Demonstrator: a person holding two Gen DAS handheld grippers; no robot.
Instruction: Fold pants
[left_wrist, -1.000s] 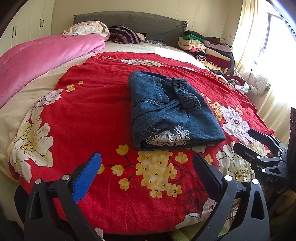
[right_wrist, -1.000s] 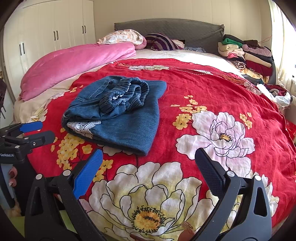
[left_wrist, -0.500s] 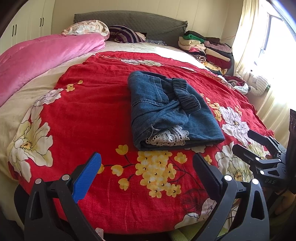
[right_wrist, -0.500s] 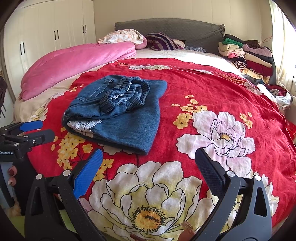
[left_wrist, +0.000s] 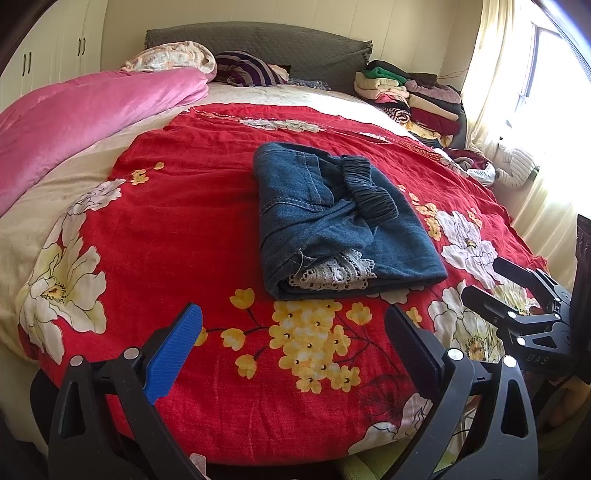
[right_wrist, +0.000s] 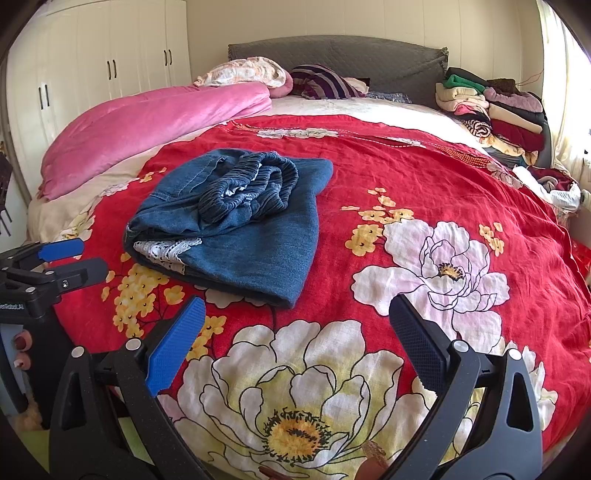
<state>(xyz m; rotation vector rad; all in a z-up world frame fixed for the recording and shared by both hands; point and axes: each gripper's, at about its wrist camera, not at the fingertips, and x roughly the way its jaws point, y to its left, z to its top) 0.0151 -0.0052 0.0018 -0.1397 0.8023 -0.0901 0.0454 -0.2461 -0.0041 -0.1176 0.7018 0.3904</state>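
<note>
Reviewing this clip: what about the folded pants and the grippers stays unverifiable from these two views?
- Folded pants: inner layers and far edge, hidden by the top fold in both views.
- White lace trim: where it attaches, tucked between layers.
- Left gripper, right gripper: handles and hands, cut off by the bottom edge.

Cream walls, white wardrobe (right_wrist: 92, 74), grey headboard (right_wrist: 340, 55), sunlit curtained window (left_wrist: 535, 74)

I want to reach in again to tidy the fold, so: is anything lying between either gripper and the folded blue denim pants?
Nothing visible does. Only bare red floral bedspread lies between the open left gripper and the folded blue denim pants, and likewise before the open right gripper. The pink quilt and stacked clothes sit well aside.
</note>
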